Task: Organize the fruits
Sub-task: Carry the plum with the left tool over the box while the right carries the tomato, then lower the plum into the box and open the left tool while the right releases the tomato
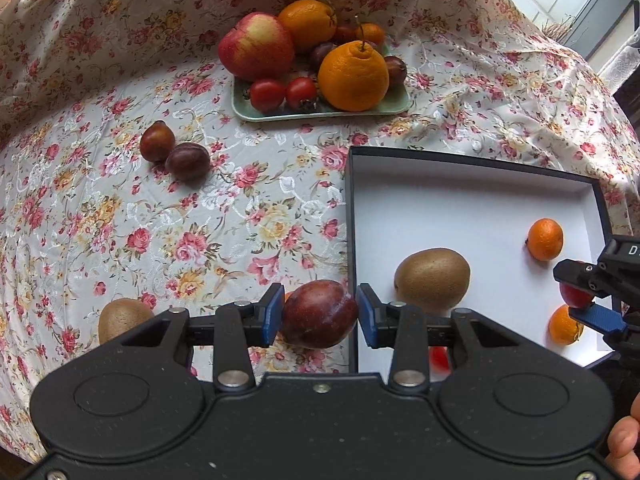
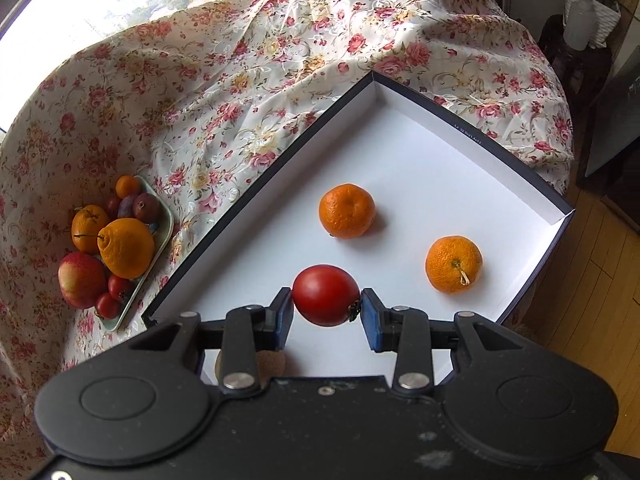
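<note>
My left gripper [image 1: 319, 314] is shut on a dark red plum [image 1: 320, 312], held above the cloth just left of the white box [image 1: 460, 200]. My right gripper [image 2: 326, 312] is shut on a red tomato [image 2: 325, 300] over the box floor [image 2: 420, 152]; it also shows in the left wrist view [image 1: 580, 300]. In the box lie a kiwi [image 1: 432, 278] and two mandarins [image 2: 346, 211] [image 2: 453, 265]. A small red fruit [image 1: 439, 357] shows under my left fingers.
A green tray [image 1: 384, 110] at the back holds an apple [image 1: 256, 46], oranges [image 1: 353, 77], tomatoes [image 1: 267, 94] and plums. Two plums [image 1: 187, 161] and a kiwi [image 1: 122, 318] lie loose on the floral cloth [image 1: 240, 220]. The table edge and wooden floor [image 2: 592, 300] lie right.
</note>
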Demonstrator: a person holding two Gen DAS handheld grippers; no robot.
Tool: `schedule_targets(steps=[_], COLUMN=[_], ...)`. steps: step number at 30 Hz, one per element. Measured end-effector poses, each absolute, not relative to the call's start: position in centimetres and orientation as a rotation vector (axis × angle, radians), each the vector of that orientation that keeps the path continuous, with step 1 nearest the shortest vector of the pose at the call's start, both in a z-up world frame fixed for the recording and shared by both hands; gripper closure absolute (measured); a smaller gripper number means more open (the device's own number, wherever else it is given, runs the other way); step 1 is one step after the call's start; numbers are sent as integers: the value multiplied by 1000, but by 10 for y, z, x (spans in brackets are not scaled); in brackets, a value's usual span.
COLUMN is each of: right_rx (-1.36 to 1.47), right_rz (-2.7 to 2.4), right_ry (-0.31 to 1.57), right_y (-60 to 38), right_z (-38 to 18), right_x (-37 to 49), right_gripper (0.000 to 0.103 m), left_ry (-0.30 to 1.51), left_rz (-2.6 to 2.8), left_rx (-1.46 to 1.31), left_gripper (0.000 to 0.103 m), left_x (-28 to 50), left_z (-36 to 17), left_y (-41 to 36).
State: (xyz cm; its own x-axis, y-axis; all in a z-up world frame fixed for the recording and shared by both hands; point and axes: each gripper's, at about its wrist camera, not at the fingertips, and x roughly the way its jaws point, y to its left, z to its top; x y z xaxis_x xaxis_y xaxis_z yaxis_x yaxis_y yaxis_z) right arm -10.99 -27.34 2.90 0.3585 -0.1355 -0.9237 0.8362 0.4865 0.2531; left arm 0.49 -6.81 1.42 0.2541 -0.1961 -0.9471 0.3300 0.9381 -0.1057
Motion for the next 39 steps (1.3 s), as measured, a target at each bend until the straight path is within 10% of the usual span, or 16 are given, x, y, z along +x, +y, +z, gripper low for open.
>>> schedule_targets(steps=[39], right_rx=[814], right_rz=[-879], right_ry=[950], right_y=[-335], right_z=[27], right_x=[-153], right_gripper=[64], left_ry=[1223], left_rz=[-602], left_rx=[190], left_gripper=[55], left_x=[-39], left_z=[4], left_y=[-174])
